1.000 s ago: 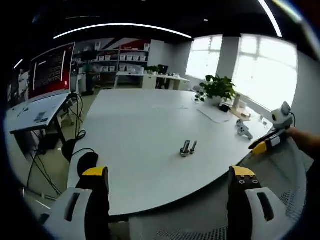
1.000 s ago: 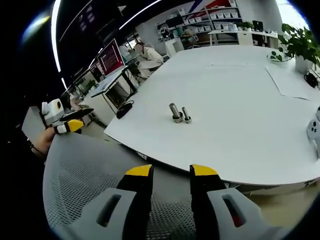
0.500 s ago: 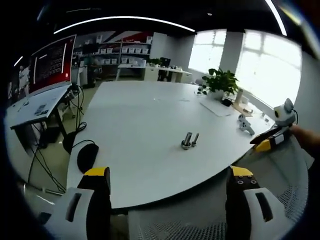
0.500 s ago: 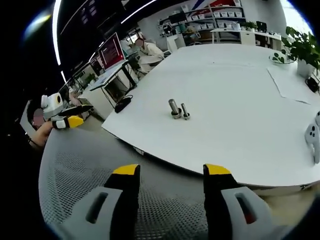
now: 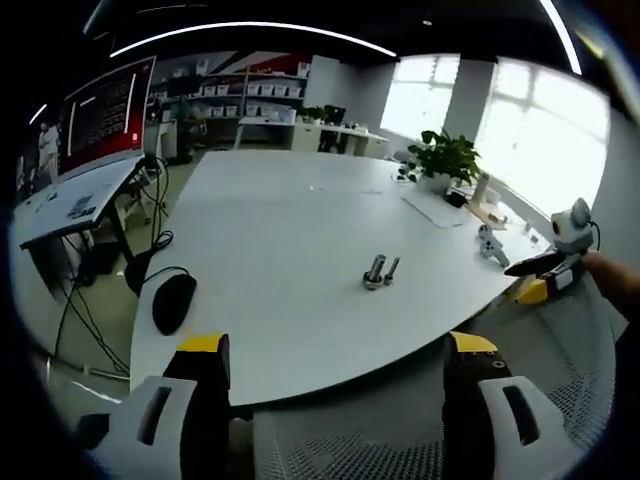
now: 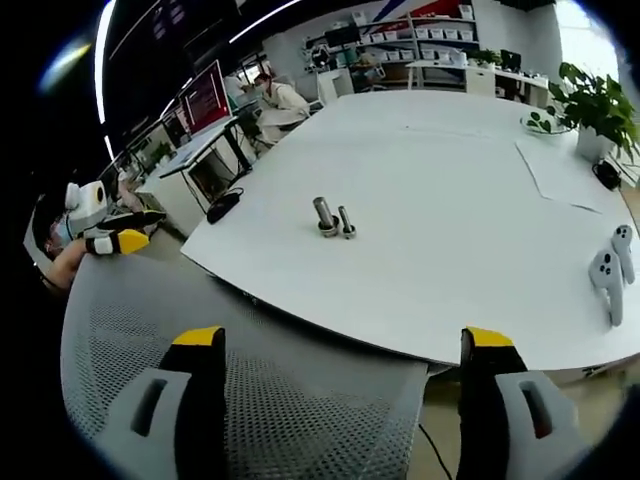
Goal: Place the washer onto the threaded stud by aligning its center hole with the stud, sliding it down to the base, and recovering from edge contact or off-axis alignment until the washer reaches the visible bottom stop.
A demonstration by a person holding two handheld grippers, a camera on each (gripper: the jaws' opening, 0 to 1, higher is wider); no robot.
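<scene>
Two short metal studs stand side by side near the front of the white round table (image 5: 280, 220), a thicker one (image 5: 374, 272) and a thinner one (image 5: 390, 269). In the right gripper view the thicker stud (image 6: 323, 216) is on the left and the thinner stud (image 6: 346, 222) on the right. A washer is too small to make out. My left gripper (image 5: 338, 350) is open and holds nothing, well short of the table edge. My right gripper (image 6: 343, 340) is wide open over a mesh chair back (image 6: 260, 390), also holding nothing.
The right gripper (image 5: 545, 275) shows at the table's right edge, the left gripper (image 6: 108, 240) at the far left. A black mouse (image 5: 172, 302), white controllers (image 6: 608, 268), a sheet of paper (image 6: 560, 175) and a potted plant (image 5: 442, 160) sit on the table. Desks and shelves stand behind.
The right gripper's jaws have spread from nearly shut to wide open. The left gripper stays open. Both views have shifted slightly with the hands.
</scene>
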